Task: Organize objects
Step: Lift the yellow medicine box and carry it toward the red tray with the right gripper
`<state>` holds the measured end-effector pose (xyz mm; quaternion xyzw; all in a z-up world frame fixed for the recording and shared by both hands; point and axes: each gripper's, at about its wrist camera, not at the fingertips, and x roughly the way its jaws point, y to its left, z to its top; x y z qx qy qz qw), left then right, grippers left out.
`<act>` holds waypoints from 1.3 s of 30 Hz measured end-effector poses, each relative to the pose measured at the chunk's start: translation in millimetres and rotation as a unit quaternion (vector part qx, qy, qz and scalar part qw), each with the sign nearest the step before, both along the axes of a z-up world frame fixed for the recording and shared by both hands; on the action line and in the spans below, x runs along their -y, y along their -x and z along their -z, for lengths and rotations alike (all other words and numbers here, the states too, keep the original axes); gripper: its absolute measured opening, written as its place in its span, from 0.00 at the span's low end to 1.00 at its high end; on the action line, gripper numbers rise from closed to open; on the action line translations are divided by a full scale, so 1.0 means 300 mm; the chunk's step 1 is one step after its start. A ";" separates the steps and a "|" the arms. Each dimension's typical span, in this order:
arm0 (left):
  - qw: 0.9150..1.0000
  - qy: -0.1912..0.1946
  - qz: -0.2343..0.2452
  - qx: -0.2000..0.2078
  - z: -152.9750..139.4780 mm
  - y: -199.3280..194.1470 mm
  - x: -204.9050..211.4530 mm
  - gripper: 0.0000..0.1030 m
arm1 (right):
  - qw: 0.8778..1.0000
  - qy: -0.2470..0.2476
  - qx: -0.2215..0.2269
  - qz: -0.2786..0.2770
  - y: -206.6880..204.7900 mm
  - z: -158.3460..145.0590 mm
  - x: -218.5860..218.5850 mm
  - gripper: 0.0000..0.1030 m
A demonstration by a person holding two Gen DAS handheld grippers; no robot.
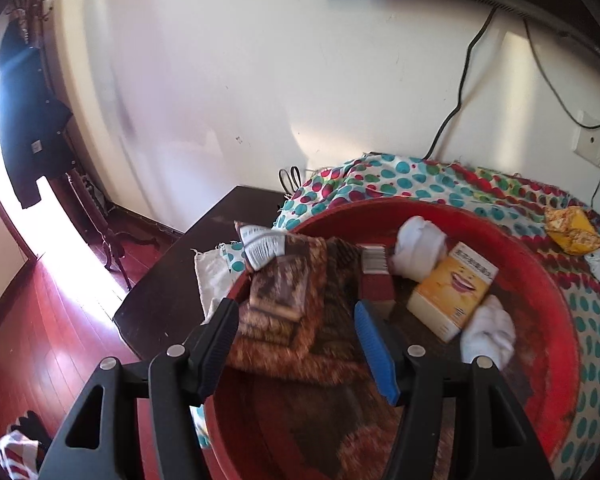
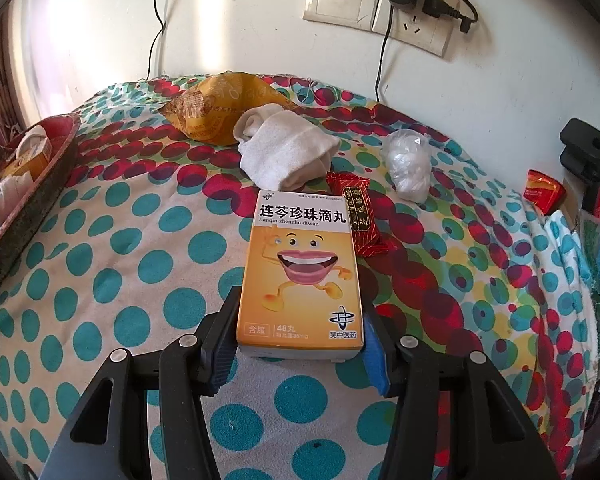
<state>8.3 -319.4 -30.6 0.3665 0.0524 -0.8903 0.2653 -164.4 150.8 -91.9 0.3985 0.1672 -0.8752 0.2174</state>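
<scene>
In the right wrist view my right gripper (image 2: pixel 300 308) is shut on an orange medicine box (image 2: pixel 300 264) with a cartoon mouth, its pads pressing both long sides, over the dotted cloth (image 2: pixel 100 240). Beyond it lie a white sock (image 2: pixel 288 152), a red candy wrapper (image 2: pixel 362 216), a yellow snack bag (image 2: pixel 220 108) and a clear plastic bag (image 2: pixel 408 164). In the left wrist view my left gripper (image 1: pixel 296 312) stands open above the red basin (image 1: pixel 540 272). The basin holds brown packets (image 1: pixel 284 292), a second orange box (image 1: pixel 452 288), a small red box (image 1: pixel 376 276) and white socks (image 1: pixel 416 244).
The basin (image 2: pixel 40 168) sits at the cloth's left end. A dark table corner (image 1: pixel 204 260) with scissors (image 1: pixel 290 178) lies past it, with red floor below. Cables and wall sockets (image 2: pixel 380 4) run along the wall behind. A red packet (image 2: pixel 540 192) lies at the right edge.
</scene>
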 end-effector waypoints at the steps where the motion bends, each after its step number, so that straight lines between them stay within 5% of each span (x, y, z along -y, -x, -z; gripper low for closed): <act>1: 1.000 -0.003 0.003 -0.004 -0.001 -0.012 -0.019 0.60 | 1.000 0.000 0.000 0.000 -0.001 0.000 0.001 0.48; 8: 0.996 0.013 0.083 -0.023 0.019 -0.068 -0.192 0.60 | 1.000 -0.001 0.000 0.003 0.014 0.013 0.135 0.48; 25: 0.991 0.033 0.103 -0.074 0.012 -0.085 -0.214 0.60 | 0.998 -0.044 -0.030 0.028 -0.001 0.017 0.215 0.49; 32: 0.992 -0.040 0.089 -0.078 0.031 -0.076 -0.152 0.60 | 0.997 -0.058 -0.040 0.030 0.000 0.019 0.242 0.49; 39: 0.994 -0.064 0.060 -0.072 0.052 -0.076 -0.096 0.60 | 0.996 -0.044 -0.021 0.072 0.010 0.015 0.252 0.48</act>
